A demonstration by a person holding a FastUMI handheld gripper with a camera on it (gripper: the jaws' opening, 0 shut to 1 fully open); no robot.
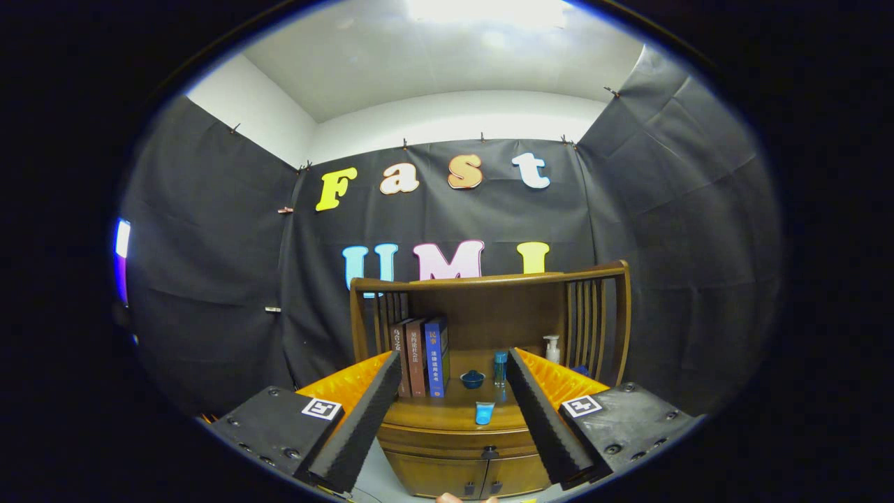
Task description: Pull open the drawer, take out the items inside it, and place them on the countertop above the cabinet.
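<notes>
1. Hovering in front of a wooden cabinet (461,454), the hand-held gripper (454,419) has its two fingers spread wide apart, released and grasping nothing.
2. Between the fingers and beyond them lies the cabinet's surface (454,412), with a curved wooden back and slatted side rails rising around it.
3. A drawer (447,441) sits just under the surface, closed, with a small dark knob (490,452) at its middle; what is inside cannot be seen.
4. Below the drawer are two cabinet doors (468,476), also closed, each with a small dark handle near the centre seam.
5. On the surface, three books (421,356) stand upright side by side at the left, close to the left finger.
6. A small dark blue bowl (472,378) rests near the middle, with a slim blue bottle (500,368) standing just beside it.
7. A small light blue cup (484,412) stands nearer the front edge, apart from the bowl.
8. A white pump bottle (552,348) stands at the right rear, by the slatted rail.
</notes>
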